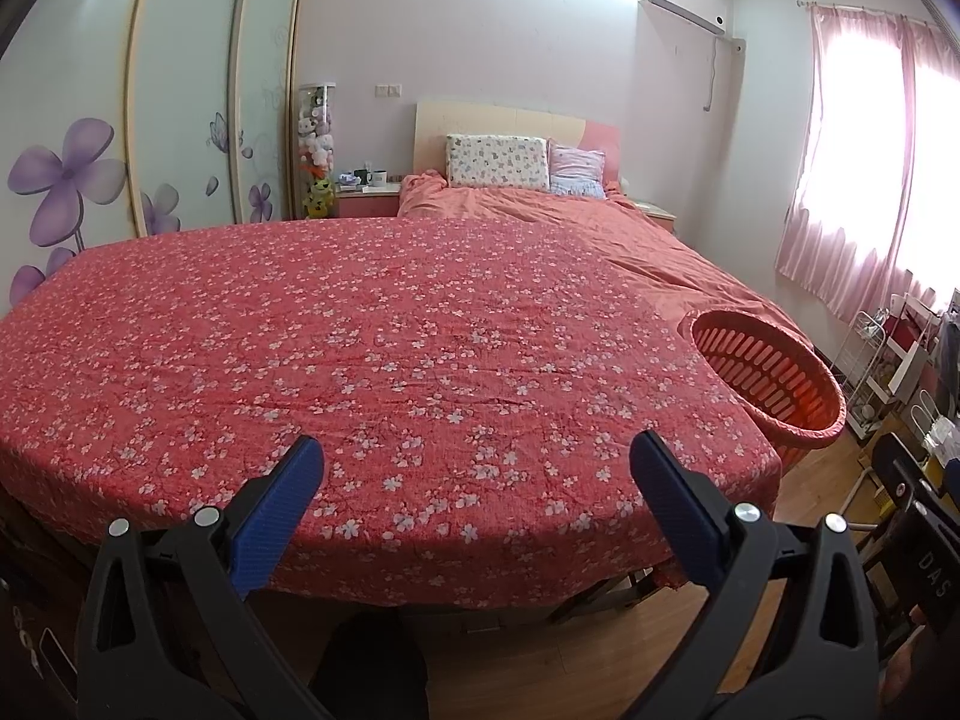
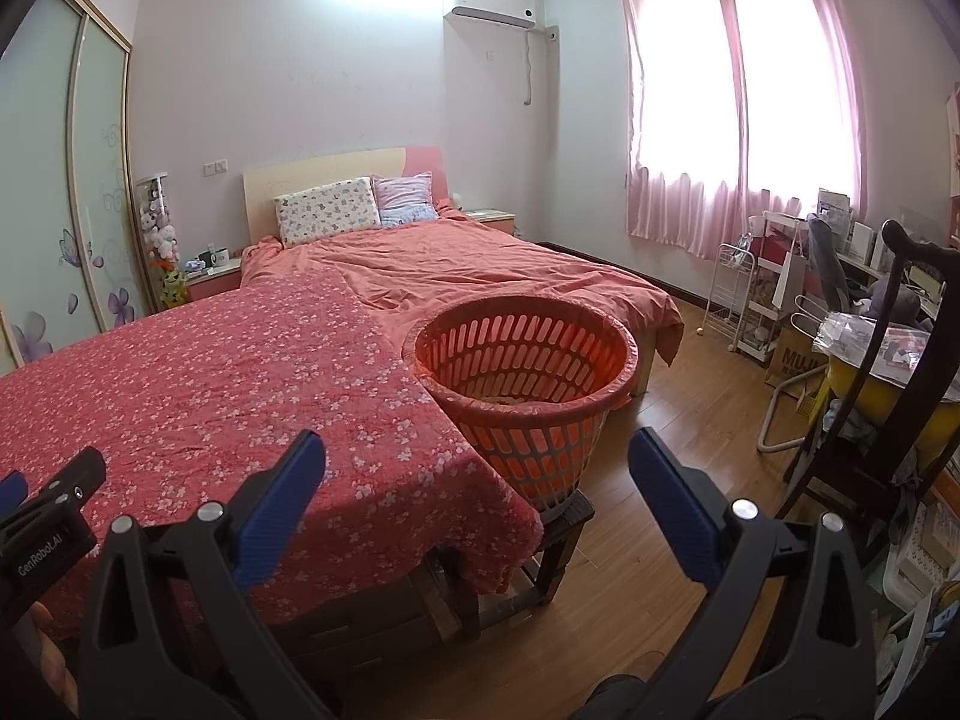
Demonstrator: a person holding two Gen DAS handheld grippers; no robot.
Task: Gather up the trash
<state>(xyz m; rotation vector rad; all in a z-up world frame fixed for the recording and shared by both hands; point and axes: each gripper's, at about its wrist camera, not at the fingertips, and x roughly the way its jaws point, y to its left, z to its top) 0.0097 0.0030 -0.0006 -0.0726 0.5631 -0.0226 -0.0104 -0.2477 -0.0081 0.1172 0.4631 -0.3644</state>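
Observation:
An orange slotted plastic basket lined with a thin bag stands on a small wooden stool at the right corner of the cloth-covered surface; it also shows in the left wrist view. Something pale lies at its bottom, unclear what. My left gripper is open and empty above the near edge of the red floral cloth. My right gripper is open and empty, in front of the basket and apart from it. The left gripper's body shows at the left edge of the right wrist view. No loose trash shows on the cloth.
A bed with an orange duvet and two pillows lies behind. A wardrobe with purple flowers is at the left. A dark wooden chair, white racks and a cluttered desk stand at the right on the wooden floor.

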